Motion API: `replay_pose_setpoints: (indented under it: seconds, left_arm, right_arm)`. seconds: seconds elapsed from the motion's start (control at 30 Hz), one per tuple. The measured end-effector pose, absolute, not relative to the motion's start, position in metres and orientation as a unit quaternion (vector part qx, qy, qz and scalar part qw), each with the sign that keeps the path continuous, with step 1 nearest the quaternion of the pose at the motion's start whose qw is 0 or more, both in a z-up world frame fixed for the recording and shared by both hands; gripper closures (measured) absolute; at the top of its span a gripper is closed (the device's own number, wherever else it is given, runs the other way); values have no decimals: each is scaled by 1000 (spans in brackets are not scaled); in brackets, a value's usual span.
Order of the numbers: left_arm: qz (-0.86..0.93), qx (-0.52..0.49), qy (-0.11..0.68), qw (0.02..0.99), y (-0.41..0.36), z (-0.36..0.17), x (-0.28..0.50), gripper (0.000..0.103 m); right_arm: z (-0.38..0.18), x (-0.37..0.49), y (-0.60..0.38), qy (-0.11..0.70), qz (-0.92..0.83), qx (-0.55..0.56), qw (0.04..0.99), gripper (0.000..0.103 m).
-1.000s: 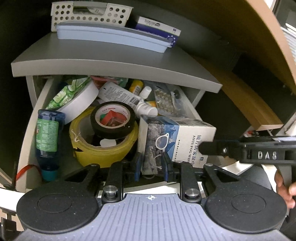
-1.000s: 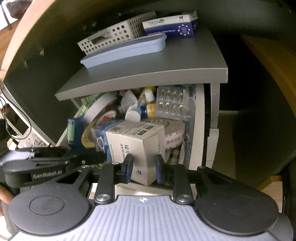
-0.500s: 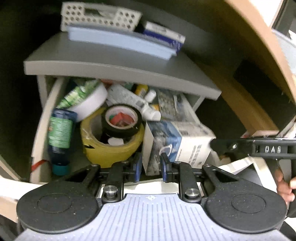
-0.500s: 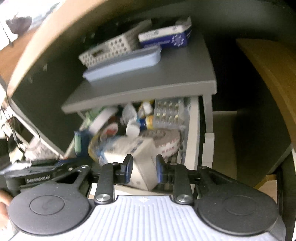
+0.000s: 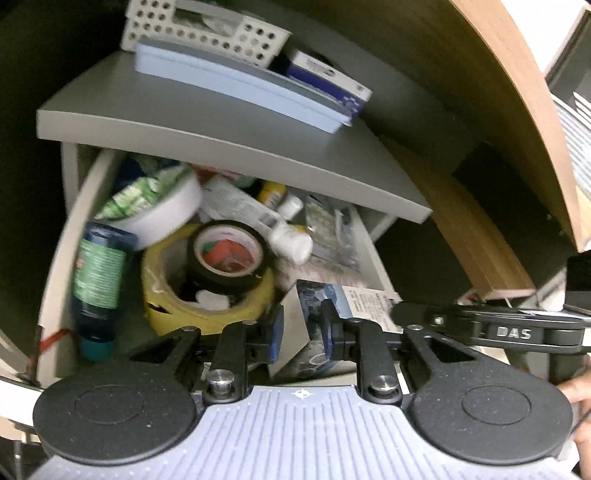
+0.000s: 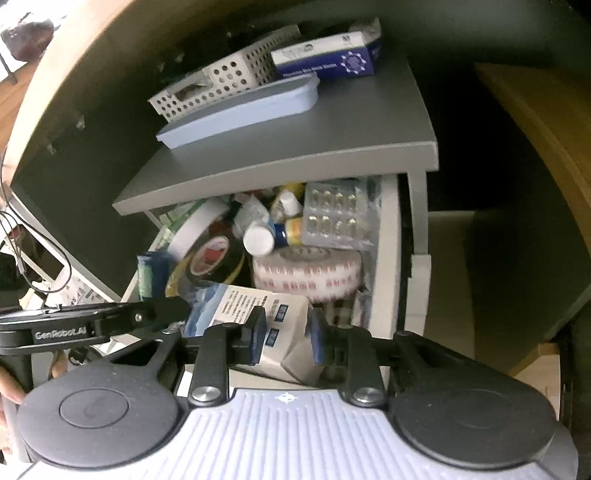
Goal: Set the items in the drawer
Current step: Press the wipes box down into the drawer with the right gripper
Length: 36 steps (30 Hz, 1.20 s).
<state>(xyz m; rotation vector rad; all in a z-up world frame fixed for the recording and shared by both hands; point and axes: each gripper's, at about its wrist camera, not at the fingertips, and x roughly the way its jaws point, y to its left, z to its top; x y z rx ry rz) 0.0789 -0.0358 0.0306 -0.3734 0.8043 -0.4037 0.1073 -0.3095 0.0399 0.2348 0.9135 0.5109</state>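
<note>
A grey cabinet top (image 5: 207, 122) under a curved wooden desk is seen from the left wrist, with a perforated white basket (image 5: 207, 31), a flat blue case (image 5: 240, 83) and a blue glove box (image 5: 328, 83) laid on it. Below the cabinet top the drawer (image 5: 55, 266) is pulled open and crowded: a yellow tape roll (image 5: 207, 306) with a black tape roll (image 5: 227, 254) set on it, a blue bottle (image 5: 99, 284) laid along the left wall, and a white tape roll (image 5: 162, 214) behind. The wipes box (image 5: 351, 299) is tilted at the drawer's front edge. The left gripper (image 5: 302, 334) is held apart, its pads at either side of the box's corner; contact cannot be told.

From the right wrist, a blister pack (image 6: 336, 214), a white-capped bottle (image 6: 258, 240) and a red-printed tape roll (image 6: 306, 277) are seen in the drawer (image 6: 388, 258) beneath the cabinet top (image 6: 295, 147). The wipes box (image 6: 255, 306) is propped in front of them. The right gripper (image 6: 286, 339) is parted, framing the box's near corner without a clear grip.
</note>
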Motion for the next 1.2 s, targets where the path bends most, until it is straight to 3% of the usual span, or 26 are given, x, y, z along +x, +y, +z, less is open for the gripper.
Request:
replay_pose_setpoints:
  seconds: [0.73, 1.03, 1.2]
  left_arm:
    - [-205, -218, 409, 862, -53, 24, 83, 75]
    - [-214, -207, 413, 861, -68, 21, 89, 72]
    - [-210, -216, 413, 859, -66, 20, 96, 71]
  right_arm:
    - [41, 110, -331, 426, 218, 119, 870, 77]
    - [35, 106, -335, 430, 209, 122, 870, 73]
    - [31, 106, -333, 424, 209, 140, 870, 64]
